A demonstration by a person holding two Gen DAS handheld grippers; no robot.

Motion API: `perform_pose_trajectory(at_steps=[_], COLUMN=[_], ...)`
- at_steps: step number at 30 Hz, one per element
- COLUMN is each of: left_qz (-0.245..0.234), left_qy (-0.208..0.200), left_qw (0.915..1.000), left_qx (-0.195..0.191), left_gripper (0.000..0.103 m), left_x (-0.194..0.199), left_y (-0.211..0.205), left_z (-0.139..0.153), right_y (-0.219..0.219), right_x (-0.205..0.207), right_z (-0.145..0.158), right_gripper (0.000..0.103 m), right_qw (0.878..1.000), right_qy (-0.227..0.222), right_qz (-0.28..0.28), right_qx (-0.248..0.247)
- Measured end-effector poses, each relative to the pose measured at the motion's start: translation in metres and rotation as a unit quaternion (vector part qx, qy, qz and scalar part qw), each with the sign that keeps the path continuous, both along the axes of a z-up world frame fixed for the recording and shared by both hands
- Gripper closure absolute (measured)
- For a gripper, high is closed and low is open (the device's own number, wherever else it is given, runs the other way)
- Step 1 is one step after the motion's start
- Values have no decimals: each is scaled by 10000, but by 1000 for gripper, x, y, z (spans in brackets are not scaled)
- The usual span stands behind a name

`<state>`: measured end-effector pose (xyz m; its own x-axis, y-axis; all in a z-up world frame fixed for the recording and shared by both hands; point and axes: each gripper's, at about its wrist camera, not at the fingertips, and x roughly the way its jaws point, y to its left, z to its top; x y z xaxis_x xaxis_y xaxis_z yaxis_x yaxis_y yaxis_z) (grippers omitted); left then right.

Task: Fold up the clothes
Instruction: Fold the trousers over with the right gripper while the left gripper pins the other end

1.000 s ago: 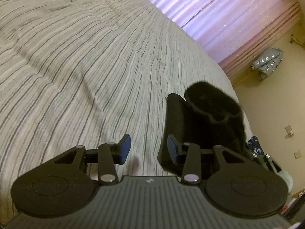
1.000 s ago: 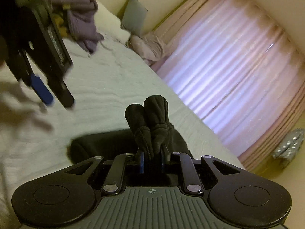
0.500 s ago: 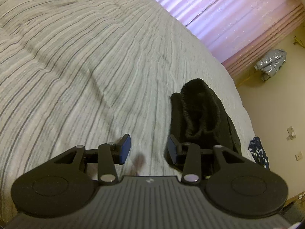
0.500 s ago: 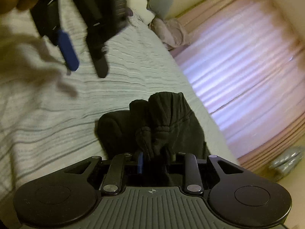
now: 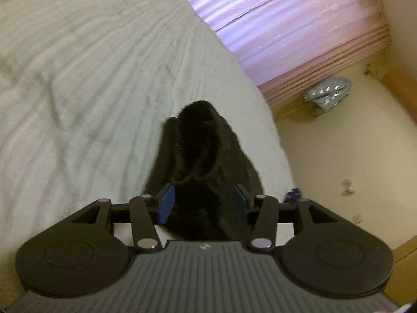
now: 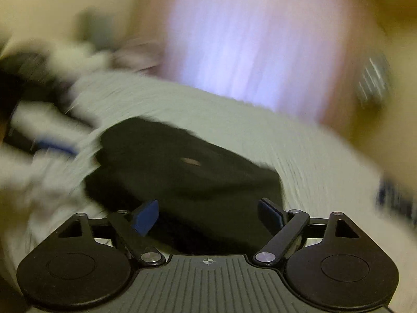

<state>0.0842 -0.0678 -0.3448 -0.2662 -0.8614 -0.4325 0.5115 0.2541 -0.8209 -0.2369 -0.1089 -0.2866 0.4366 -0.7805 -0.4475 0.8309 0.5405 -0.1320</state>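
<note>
- Black garment point(image 5: 206, 154), a bunched knit piece, lies on the striped bedspread point(image 5: 86, 83) at centre frame in the left wrist view, near the bed's right edge.
- Left gripper point(image 5: 203, 203) sits low in the frame with its jaws partly apart and just opening further; the garment's near end lies between the blue pads point(image 5: 165, 204), though whether they press on it cannot be told.
- Right gripper point(image 6: 208, 215), in a heavily blurred view, has just spread its jaws wide; the garment point(image 6: 187, 172) lies beyond and between the fingers, unheld.
- Pink curtains point(image 5: 281, 26) fill the upper right.
</note>
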Motion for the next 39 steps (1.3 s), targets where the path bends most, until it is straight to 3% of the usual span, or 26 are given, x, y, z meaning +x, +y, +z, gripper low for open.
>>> perform_pose_trajectory(at_steps=[3,6,7,9,10,12,13,14,17,19,21,23,26,29,32,34,37,39], left_qz=[-20,-9,5,24,115,182,120,97,115,156,158,237,213,-146,-477,-540,-517,-541], left_qy=[135,-21,-148,-373,-397,-607,-787,-919,-1175,-1239,-1489,-1795,-2199,-2563,-2865,-3008,-2965,-3057], left_qw=[9999,9999,9998,9993,9991,9977,9964,9954,9930,9921,9885,9832,9753,9662,9568,9507,9513,9476], left_qx=[-13,158,153,59,-57,-244,-291,-240,-21,91,225,242,-85,-246,132,534,670,758], left_gripper=[56,63,76,90,95,96,96,96,92,90,91,95,96,95,94,93,93,93], left_x=[-2,-6,-7,-8,-7,-6,-7,-10,-14,-17,-20,-23,-30,-49,-66,-71,-70,-73], left_y=[-14,-26,-27,-25,-21,-16,-17,-18,-24,-23,-20,-14,-6,-16,-42,-52,-56,-59], left_z=[-6,-14,-14,-13,-13,-11,-10,-13,-28,-31,-19,0,32,47,31,9,0,3], right_y=[-32,-58,-65,-64,-65,-68,-69,-70,-67,-68,-62,-56,-46,-37,-33,-37,-43,-50], right_x=[-47,-87,-101,-113,-120,-130,-133,-131,-120,-118,-119,-116,-110,-97,-77,-66,-49,-45], right_z=[3,-6,-8,-11,-10,-8,-7,-7,-13,-24,-19,-11,0,7,-1,-17,-36,-41], right_gripper=[24,35,37,42,55,65,65,65,65,65,65,65,65,65,65,65,65,65], right_qw=[9855,9453,9305,9095,9037,8953,8930,8959,9214,9204,9239,9353,9515,9659,9796,9826,9883,9874], right_qy=[-1218,-2374,-2690,-3118,-3249,-3443,-3501,-3430,-2733,-2713,-2673,-2508,-2268,-1983,-1409,-1046,-583,-537], right_qz=[-689,-1160,-1275,-1482,-1543,-1566,-1536,-1528,-1587,-1620,-1622,-1594,-1496,-1233,-1013,-1011,-930,-967], right_qx=[961,1912,2137,2316,2322,2352,2374,2372,2262,2303,2205,1919,1445,1116,1011,1159,1063,1135])
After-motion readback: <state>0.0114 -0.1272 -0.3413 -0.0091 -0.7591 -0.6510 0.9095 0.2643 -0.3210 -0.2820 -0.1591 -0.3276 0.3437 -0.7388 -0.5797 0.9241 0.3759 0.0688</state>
